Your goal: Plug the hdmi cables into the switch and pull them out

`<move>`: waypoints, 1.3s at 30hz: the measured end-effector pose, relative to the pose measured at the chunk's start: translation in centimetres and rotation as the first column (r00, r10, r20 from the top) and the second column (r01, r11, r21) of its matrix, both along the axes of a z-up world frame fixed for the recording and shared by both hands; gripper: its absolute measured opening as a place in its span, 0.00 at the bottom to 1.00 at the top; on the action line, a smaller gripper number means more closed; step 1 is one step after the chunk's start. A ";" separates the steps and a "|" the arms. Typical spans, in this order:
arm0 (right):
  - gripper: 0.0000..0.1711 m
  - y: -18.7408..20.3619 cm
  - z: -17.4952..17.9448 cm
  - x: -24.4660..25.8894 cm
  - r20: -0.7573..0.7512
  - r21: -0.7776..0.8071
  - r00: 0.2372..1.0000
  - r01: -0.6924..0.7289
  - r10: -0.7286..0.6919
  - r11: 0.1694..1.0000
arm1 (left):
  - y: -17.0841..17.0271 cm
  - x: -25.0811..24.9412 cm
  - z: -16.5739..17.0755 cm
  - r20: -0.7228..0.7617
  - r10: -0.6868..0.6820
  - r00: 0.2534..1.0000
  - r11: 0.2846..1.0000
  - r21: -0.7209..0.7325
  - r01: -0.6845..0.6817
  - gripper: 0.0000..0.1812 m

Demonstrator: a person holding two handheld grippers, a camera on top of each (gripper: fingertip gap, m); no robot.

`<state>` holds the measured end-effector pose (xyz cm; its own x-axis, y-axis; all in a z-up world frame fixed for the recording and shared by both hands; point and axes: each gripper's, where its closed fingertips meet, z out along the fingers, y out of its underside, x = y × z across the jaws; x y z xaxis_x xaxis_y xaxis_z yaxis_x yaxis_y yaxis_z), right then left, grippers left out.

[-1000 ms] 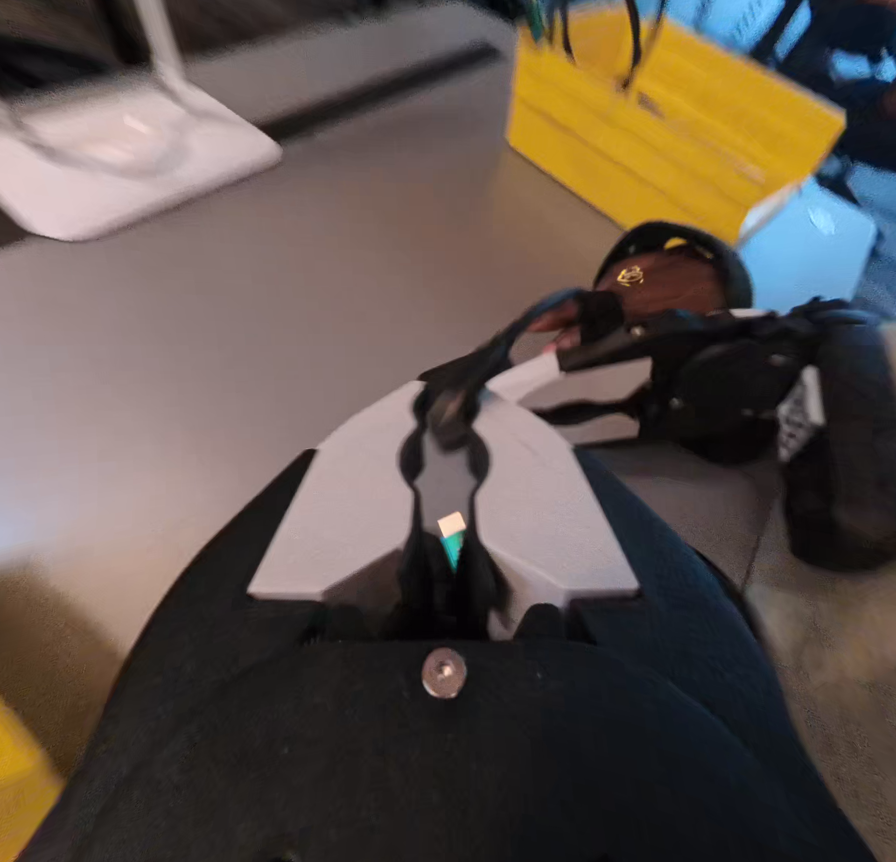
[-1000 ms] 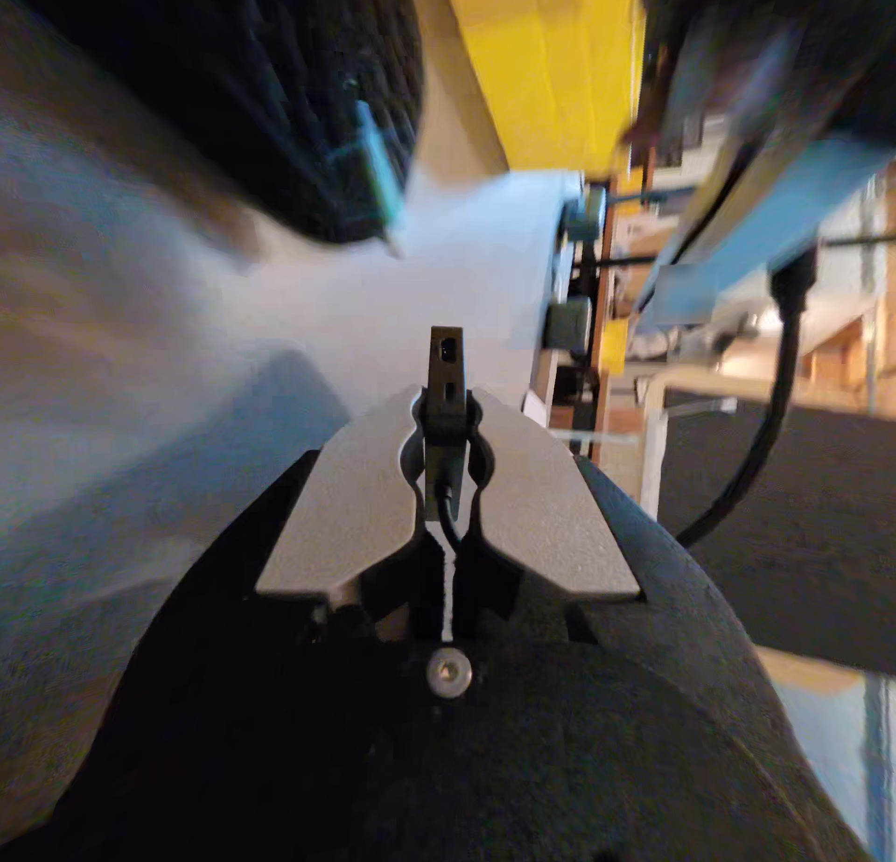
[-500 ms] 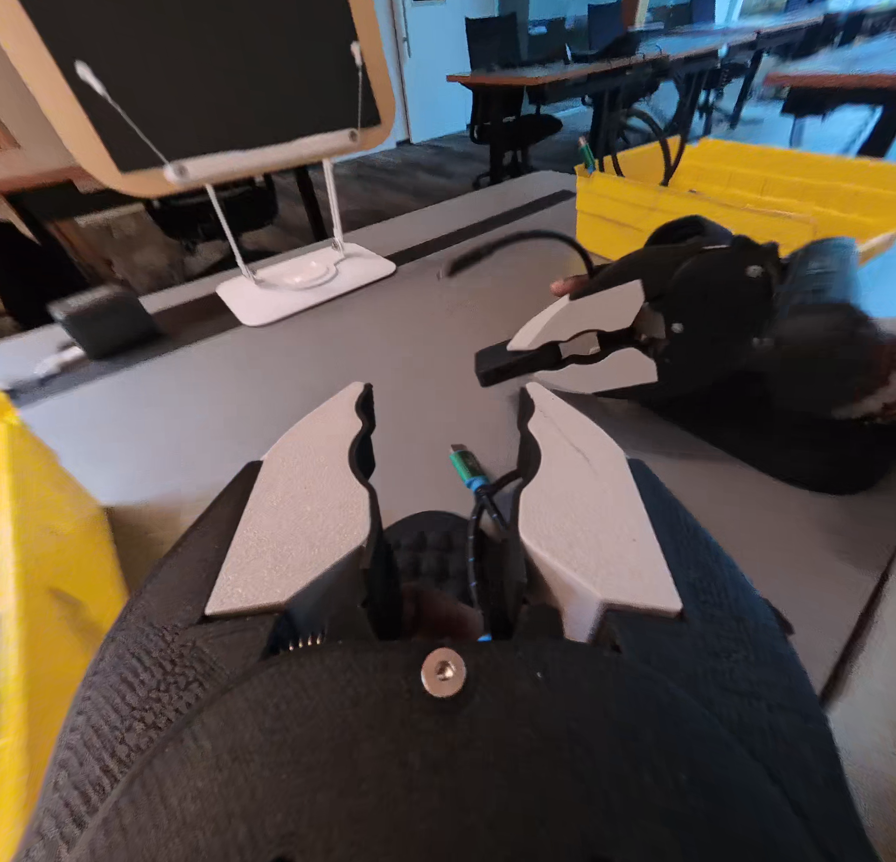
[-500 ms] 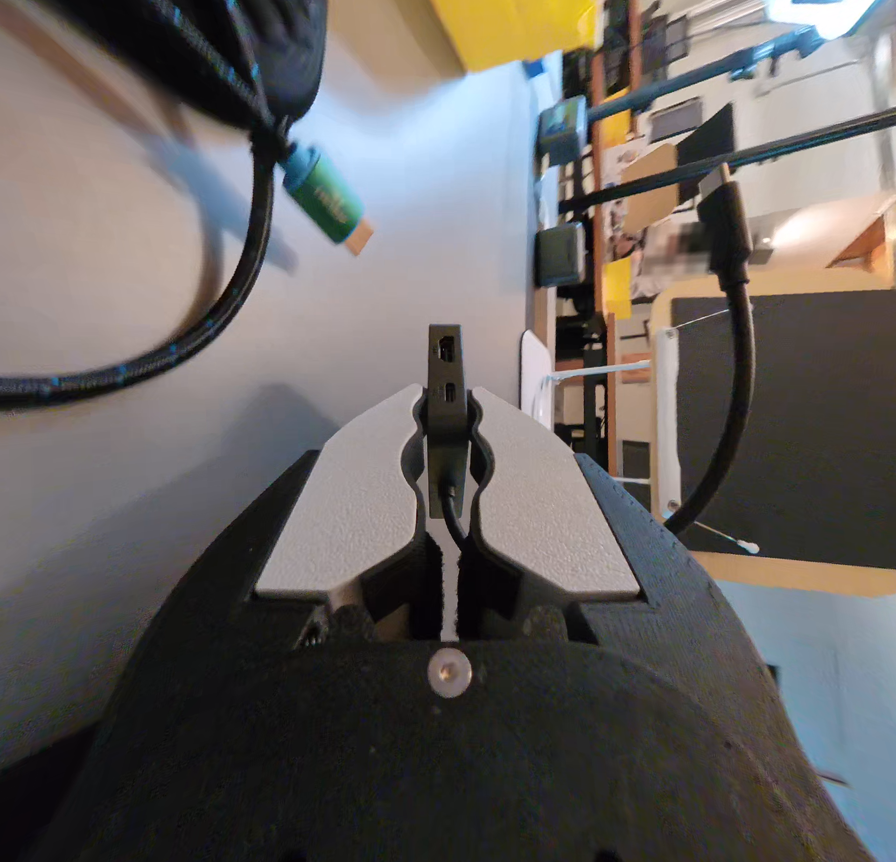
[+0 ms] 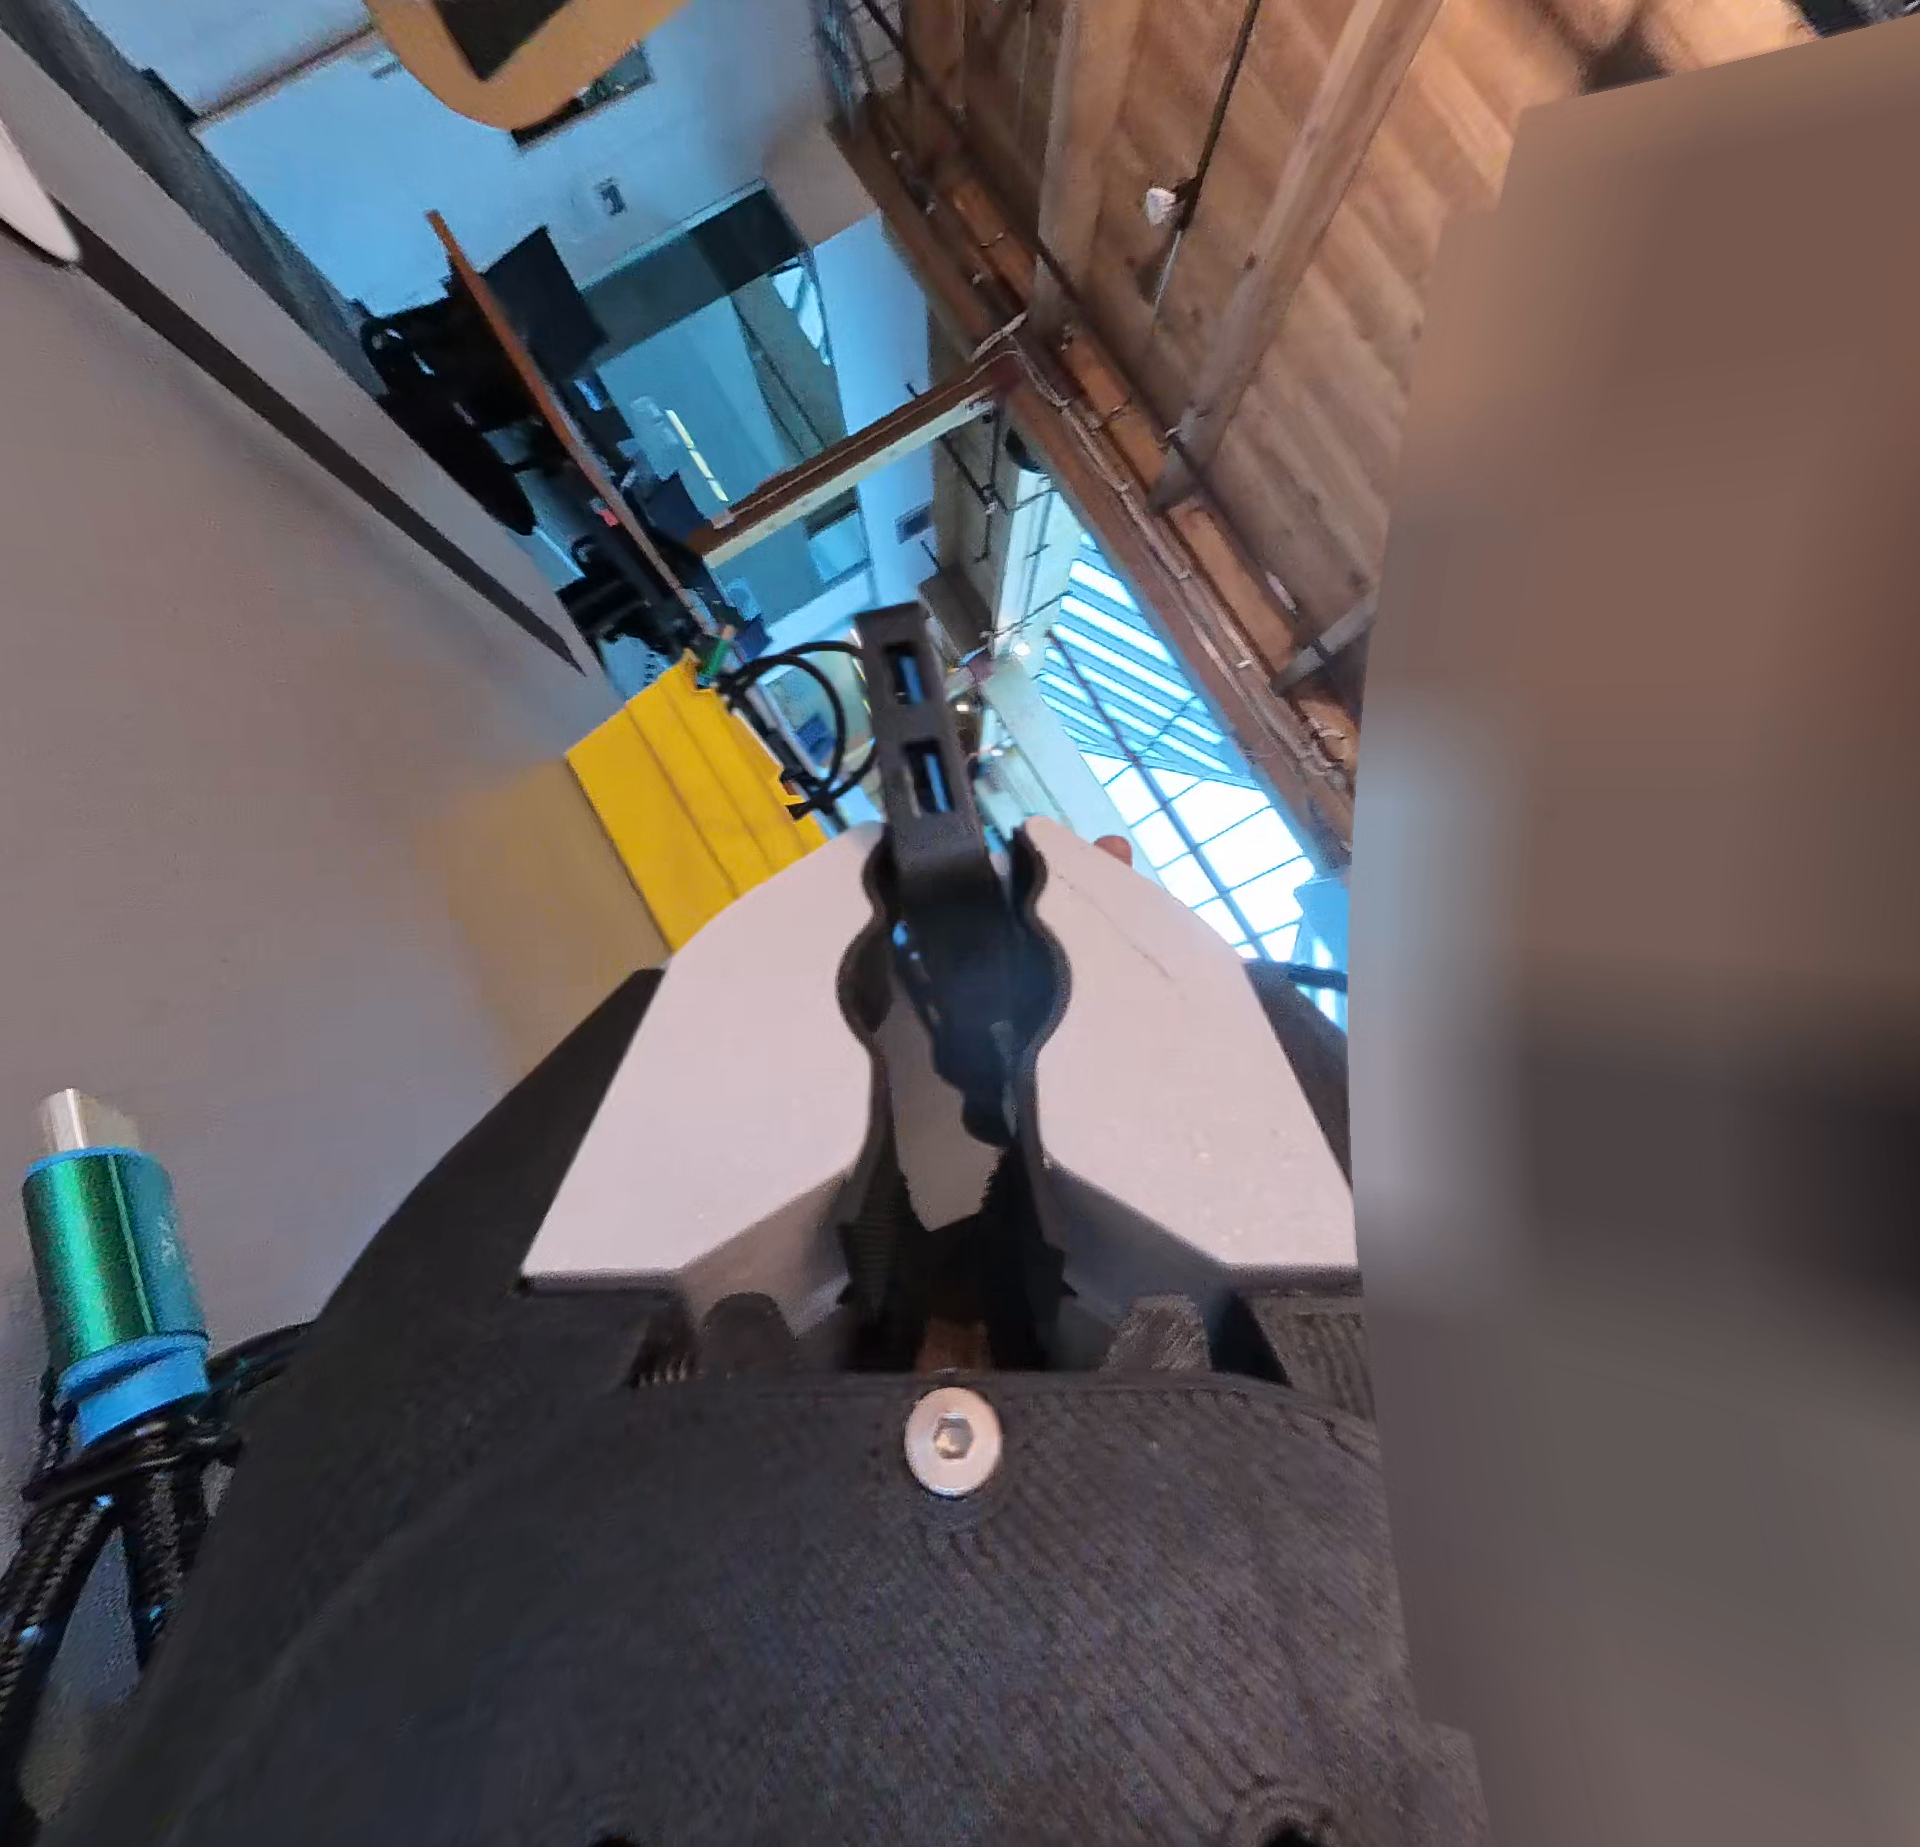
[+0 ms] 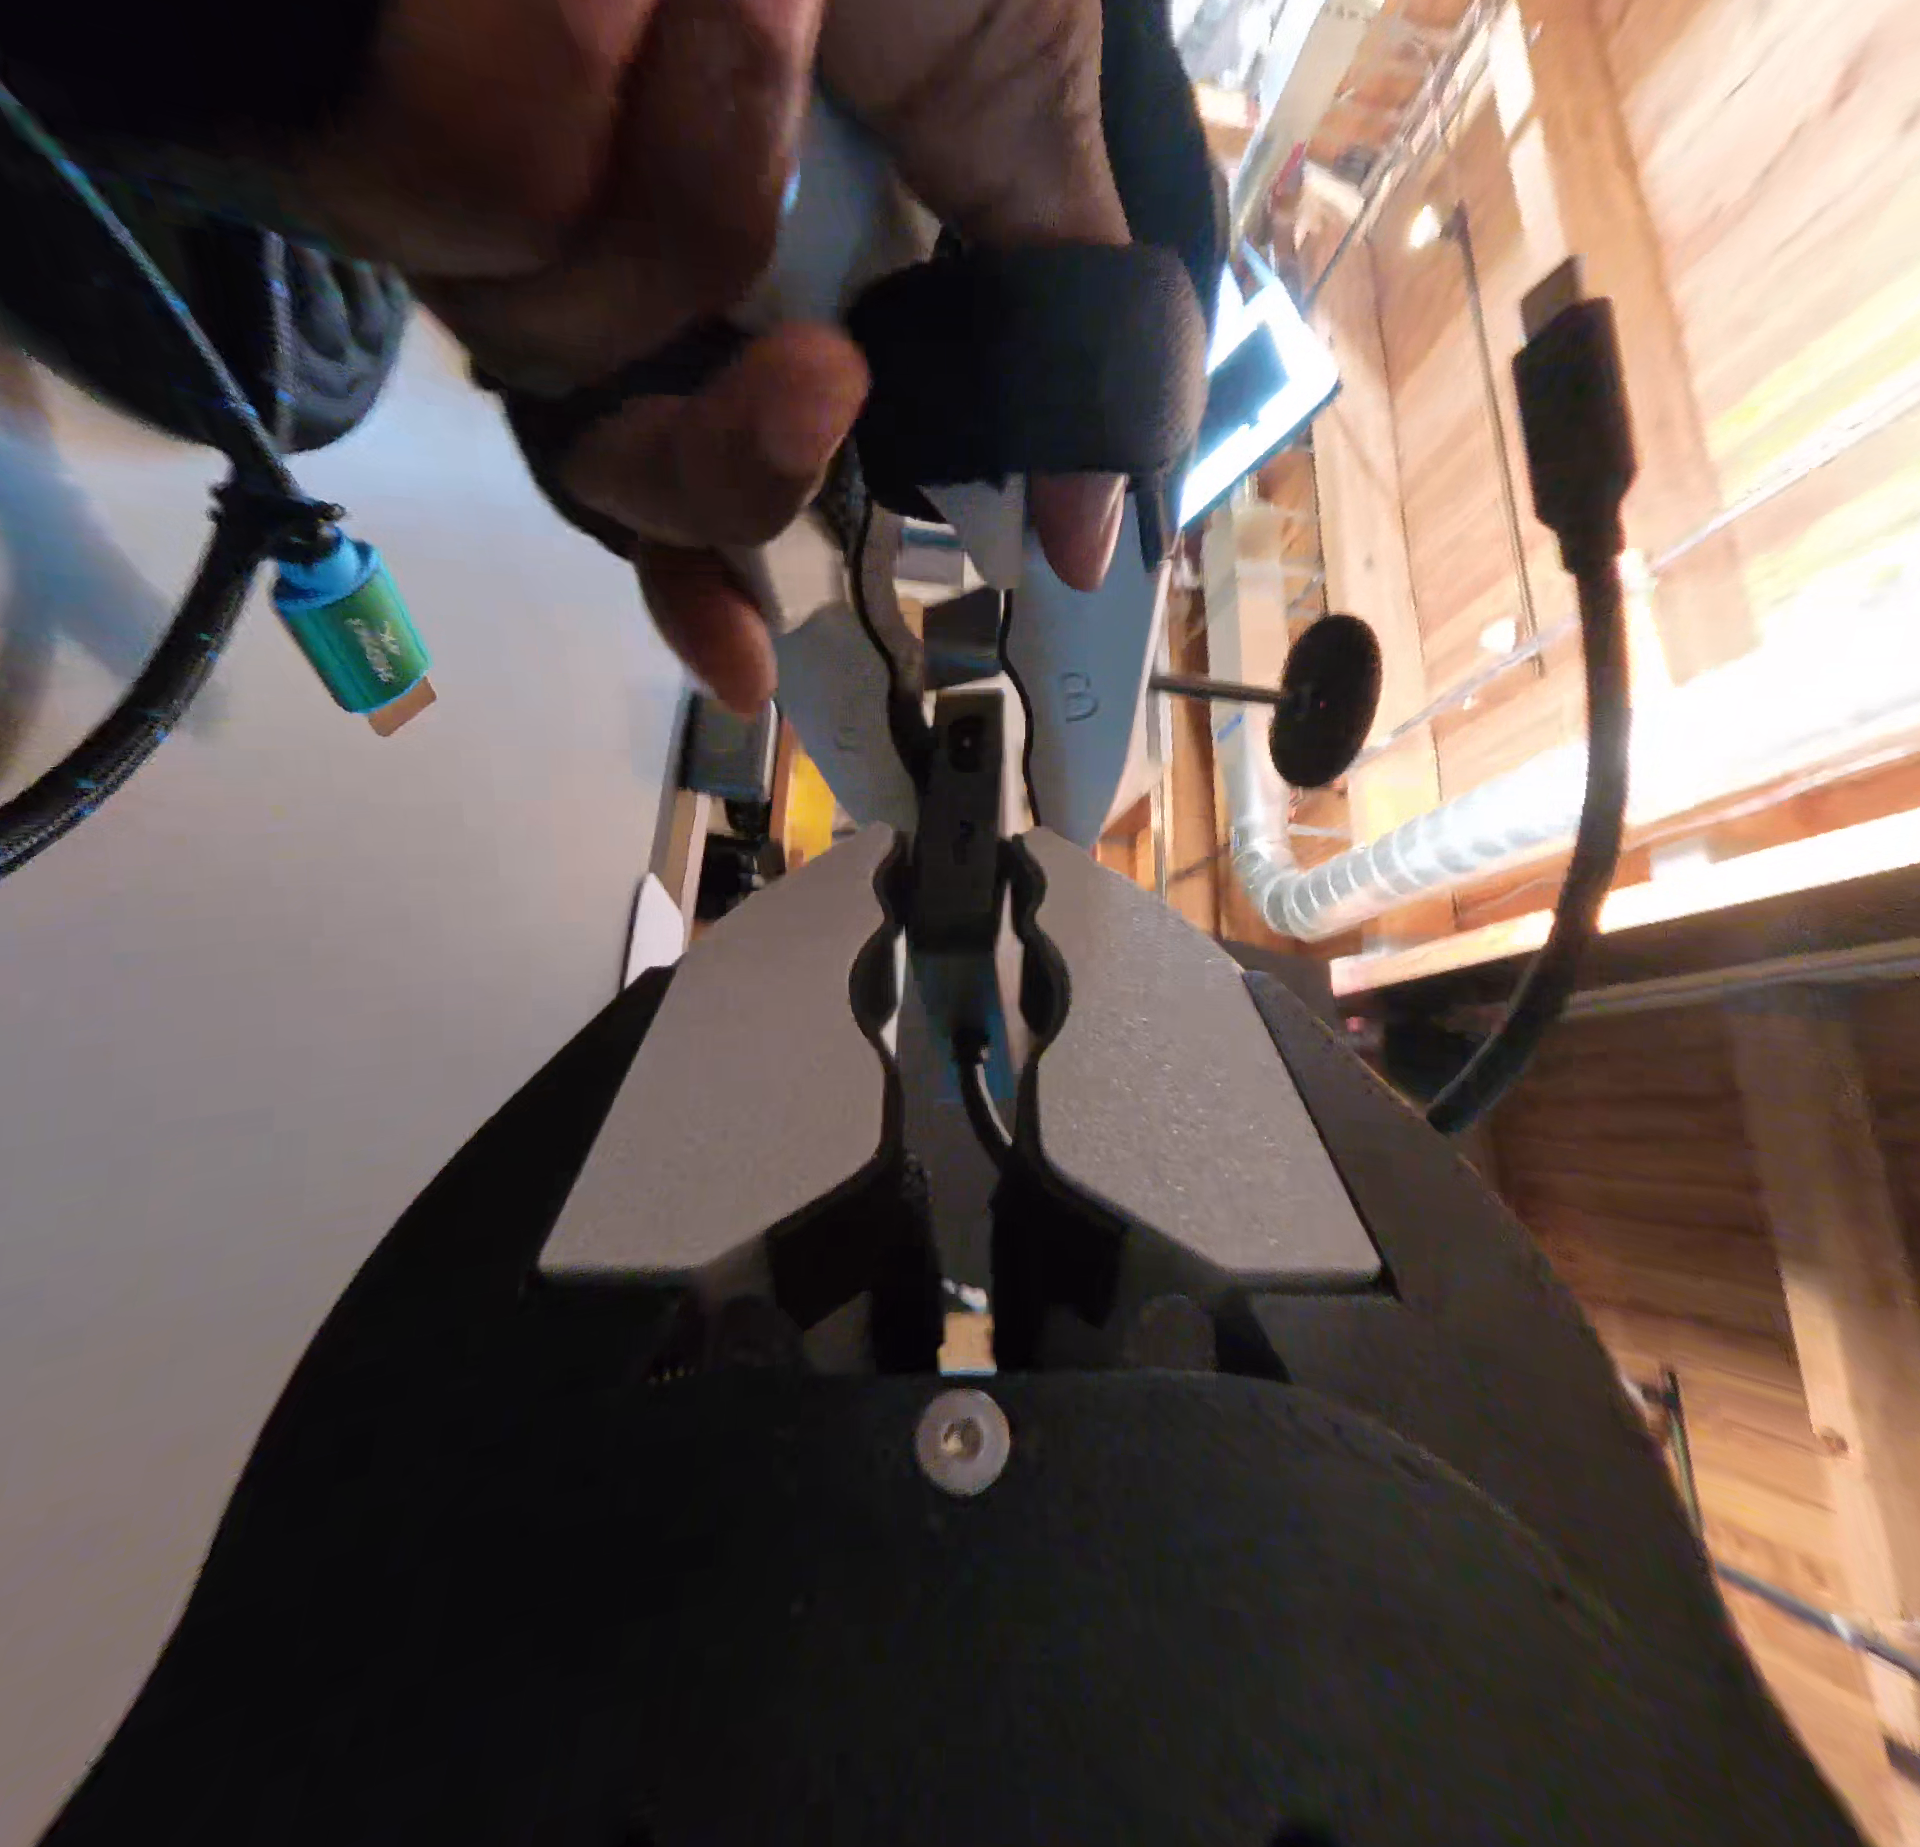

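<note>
Left wrist view: green HDMI plug [image 5: 104, 1252] sat at lower left on its braided cable, beside the gray table [image 5: 208, 758]; yellow bin [image 5: 686, 810] at mid-frame; left gripper [image 5: 951, 862] was clamped on the black switch [image 5: 914, 737], ports showing. Right wrist view: green plug [image 6: 353, 634] dangled at upper left, a hand [image 6: 644, 239] above center, right gripper [image 6: 956, 852] pinched shut on the switch [image 6: 961, 821], black HDMI plug [image 6: 1574, 415] hung at upper right.

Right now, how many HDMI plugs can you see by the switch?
2. Green plug hangs left of the switch; black plug dangles to its right. Neither is inserted. Cables in the yellow bin may hide more.
</note>
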<state>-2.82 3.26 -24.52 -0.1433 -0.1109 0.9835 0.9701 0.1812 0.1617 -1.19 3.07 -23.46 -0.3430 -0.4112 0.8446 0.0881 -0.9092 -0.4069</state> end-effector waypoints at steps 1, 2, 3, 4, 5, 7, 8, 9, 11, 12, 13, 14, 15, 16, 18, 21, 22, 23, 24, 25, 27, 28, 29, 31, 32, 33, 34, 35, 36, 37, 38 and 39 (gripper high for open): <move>0.13 -0.3 -0.2 -0.3 -0.002 -0.012 0.999 -0.053 0.053 0.999 | 0.5 -0.4 0.0 0.020 0.008 1.000 1.000 -0.028 -0.007 0.07; 0.14 -0.7 -0.3 -0.6 -0.012 -0.026 0.994 -0.109 0.109 0.994 | 1.2 -0.9 0.2 0.046 0.029 0.999 0.998 -0.055 -0.027 0.07; 0.16 -1.0 -0.6 -0.6 -0.026 -0.044 0.989 -0.147 0.146 0.988 | 1.8 -1.3 0.4 0.054 0.052 0.997 0.997 -0.052 -0.050 0.07; 0.16 -1.3 -0.6 -0.5 -0.048 -0.055 0.984 -0.172 0.169 0.984 | 2.4 -1.9 0.6 0.060 0.087 0.994 0.996 -0.017 -0.086 0.07; 0.17 -1.6 -0.7 -0.3 -0.075 -0.067 0.980 -0.189 0.184 0.980 | 3.2 -2.5 0.9 0.060 0.126 0.990 0.992 0.013 -0.127 0.07; 0.16 -2.6 -0.3 0.6 -0.181 -0.085 0.962 -0.224 0.206 0.971 | 4.5 -3.9 1.6 0.057 0.178 0.982 0.979 0.087 -0.183 0.07; 0.16 -3.0 -0.3 1.2 -0.288 -0.130 0.935 -0.250 0.205 0.959 | 4.8 -4.6 2.1 0.060 0.178 0.982 0.975 0.126 -0.185 0.07; 0.16 -3.3 -0.6 2.1 -0.423 -0.201 0.888 -0.285 0.179 0.937 | 4.6 -5.0 2.5 0.056 0.154 0.987 0.972 0.171 -0.161 0.07; 0.17 -3.8 -0.6 4.1 -0.682 -0.288 0.725 -0.387 0.096 0.876 | 3.7 -5.5 2.9 0.023 0.084 0.996 0.961 0.262 -0.087 0.07; 0.17 -4.1 -0.4 4.9 -0.807 -0.306 0.589 -0.464 0.032 0.831 | 3.0 -5.5 2.8 -0.003 0.051 0.999 0.951 0.306 -0.048 0.08; 0.17 -4.1 0.2 5.7 -0.909 -0.294 0.414 -0.540 -0.056 0.789 | 2.3 -5.4 2.6 -0.033 0.016 0.999 0.939 0.344 -0.003 0.08; 0.20 -4.3 1.0 5.8 -0.961 -0.260 0.243 -0.637 -0.131 0.725 | 1.5 -5.2 2.3 -0.062 -0.022 0.998 0.928 0.369 0.043 0.08; 0.22 -4.5 2.0 5.5 -0.976 -0.199 0.089 -0.727 -0.197 0.657 | 0.7 -5.0 2.0 -0.086 -0.060 0.995 0.917 0.389 0.089 0.08; 0.25 -4.5 2.9 5.1 -0.965 -0.127 -0.038 -0.798 -0.259 0.590 | -0.1 -4.7 1.7 -0.104 -0.101 0.990 0.904 0.406 0.135 0.08; 0.24 -4.0 3.6 4.1 -0.891 -0.019 -0.201 -0.879 -0.406 0.477 | -1.6 -4.0 1.2 -0.136 -0.160 0.978 0.879 0.430 0.204 0.08; 0.18 -3.9 3.9 1.4 -0.795 0.105 -0.251 -0.954 -0.552 0.282 | -3.2 -2.6 0.1 -0.218 -0.182 0.959 0.829 0.491 0.269 0.07; 0.15 -3.4 3.3 0.6 -0.767 0.093 -0.237 -0.960 -0.596 0.262 | -3.5 -2.1 -0.3 -0.248 -0.178 0.952 0.812 0.510 0.284 0.07; 0.12 -3.2 2.6 -0.1 -0.755 0.061 -0.197 -0.971 -0.625 0.232 | -3.9 -1.7 -0.6 -0.270 -0.182 0.946 0.794 0.528 0.303 0.07; 0.09 -3.2 1.8 -0.6 -0.762 0.025 -0.156 -0.977 -0.628 0.212 | -4.3 -1.5 -0.7 -0.287 -0.192 0.939 0.774 0.544 0.324 0.07; 0.08 -3.1 1.4 -0.6 -0.781 0.007 -0.143 -0.975 -0.608 0.220 | -4.2 -1.3 -1.0 -0.312 -0.166 0.935 0.762 0.562 0.322 0.07; 0.08 -3.2 0.5 0.0 -0.790 -0.037 -0.115 -0.972 -0.602 0.233 | -3.7 -1.3 -1.8 -0.366 -0.086 0.927 0.726 0.614 0.310 0.08; 0.08 -3.1 0.2 0.7 -0.785 -0.036 -0.131 -0.966 -0.606 0.255 | -2.9 -1.4 -2.4 -0.408 -0.011 0.913 0.705 0.644 0.296 0.13; 0.08 -2.9 0.0 1.7 -0.773 -0.019 -0.164 -0.959 -0.613 0.281 | -1.7 -1.6 -3.3 -0.457 0.098 0.884 0.677 0.682 0.277 0.20; 0.08 -2.5 -0.5 3.8 -0.737 0.025 -0.248 -0.940 -0.628 0.341 | 0.9 -2.4 -5.3 -0.528 0.325 0.785 0.608 0.752 0.254 0.32; 0.08 -2.3 -1.0 4.7 -0.720 0.042 -0.285 -0.928 -0.632 0.370 | 1.9 -2.9 -6.4 -0.553 0.412 0.724 0.578 0.773 0.261 0.33; 0.08 -2.1 -1.5 5.5 -0.702 0.055 -0.318 -0.916 -0.637 0.397 | 2.6 -3.3 -7.4 -0.579 0.474 0.663 0.559 0.780 0.282 0.33; 0.08 -1.9 -1.9 6.1 -0.681 0.068 -0.349 -0.906 -0.644 0.418 | 2.9 -3.6 -8.6 -0.613 0.510 0.603 0.558 0.769 0.310 0.32; 0.08 -1.8 -2.1 6.5 -0.660 0.088 -0.374 -0.900 -0.652 0.427 | 2.9 -3.8 -9.7 -0.651 0.521 0.552 0.574 0.746 0.338 0.31; 0.08 -1.8 -2.1 6.7 -0.647 0.110 -0.389 -0.899 -0.656 0.424 | 2.7 -3.7 -10.6 -0.681 0.513 0.522 0.591 0.722 0.361 0.31; 0.08 -1.9 -2.0 6.7 -0.645 0.121 -0.396 -0.897 -0.653 0.424 | 2.6 -3.5 -11.4 -0.699 0.514 0.497 0.606 0.706 0.367 0.31; 0.08 -1.8 -1.9 6.8 -0.649 0.122 -0.399 -0.895 -0.648 0.429 | 2.9 -3.5 -12.1 -0.712 0.531 0.460 0.613 0.698 0.372 0.30; 0.08 -1.8 -1.9 6.9 -0.651 0.125 -0.402 -0.893 -0.644 0.432 | 3.4 -3.4 -12.5 -0.712 0.558 0.427 0.607 0.701 0.374 0.29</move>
